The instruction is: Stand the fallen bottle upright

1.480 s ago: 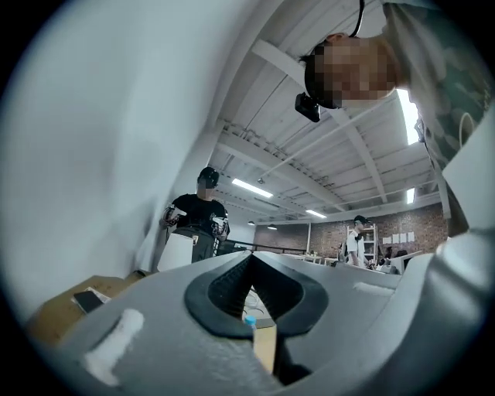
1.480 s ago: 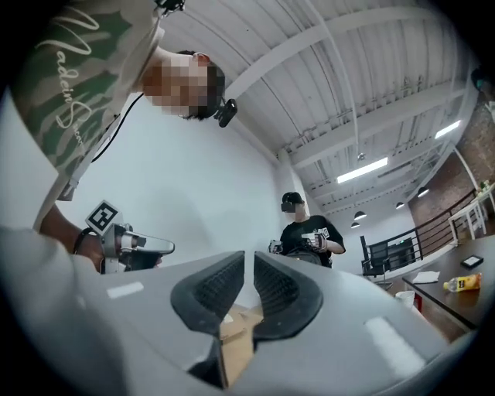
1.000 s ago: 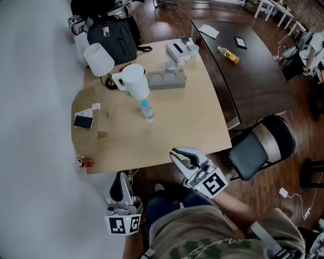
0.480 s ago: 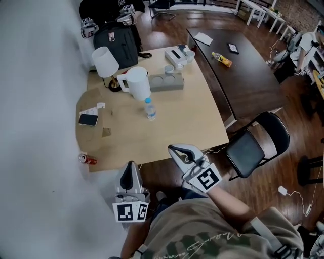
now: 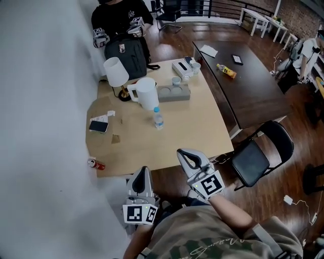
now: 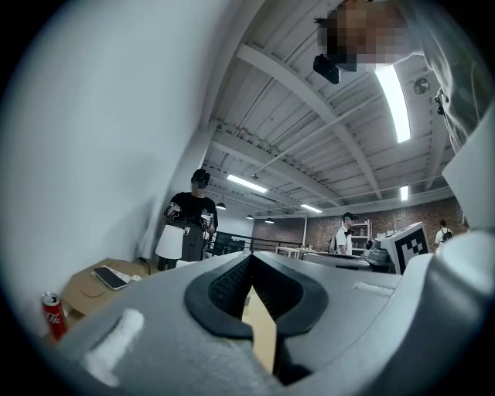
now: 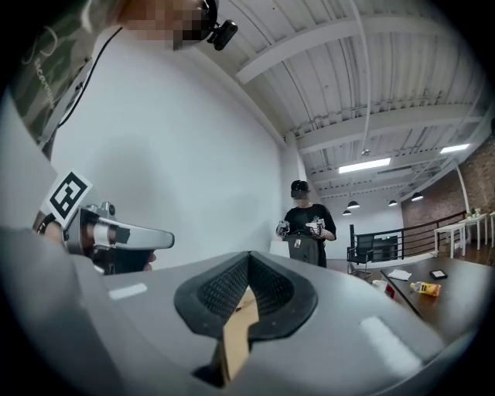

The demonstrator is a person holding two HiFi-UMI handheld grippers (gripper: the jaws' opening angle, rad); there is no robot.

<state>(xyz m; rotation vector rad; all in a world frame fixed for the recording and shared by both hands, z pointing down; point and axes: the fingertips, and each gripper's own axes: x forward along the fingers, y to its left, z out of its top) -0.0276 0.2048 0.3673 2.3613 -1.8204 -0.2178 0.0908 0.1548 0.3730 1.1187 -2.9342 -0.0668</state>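
A clear water bottle (image 5: 158,118) with a blue cap stands upright near the middle of the light wooden table (image 5: 202,131). Both grippers hang off the table's near edge, well short of the bottle. My left gripper (image 5: 144,172) points at the table, shut, with nothing between its fingers. In the left gripper view its jaws (image 6: 251,259) meet at the tips. My right gripper (image 5: 183,153) sits just below the table edge, also shut and empty. The right gripper view shows its jaws (image 7: 249,259) pressed together.
On the table: a white pitcher (image 5: 147,93), a white lamp (image 5: 115,72), a grey holder (image 5: 173,92), cups, a tissue box (image 5: 182,67), a phone (image 5: 98,126), a red can (image 5: 94,163) at the near-left corner. A black backpack (image 5: 127,49), a person (image 5: 119,15), a dark table (image 5: 243,76), a black chair (image 5: 263,152).
The head view has swung, so the table sits further right in the picture. My left gripper has drawn closer to the table's near edge. The bottle has stayed upright.
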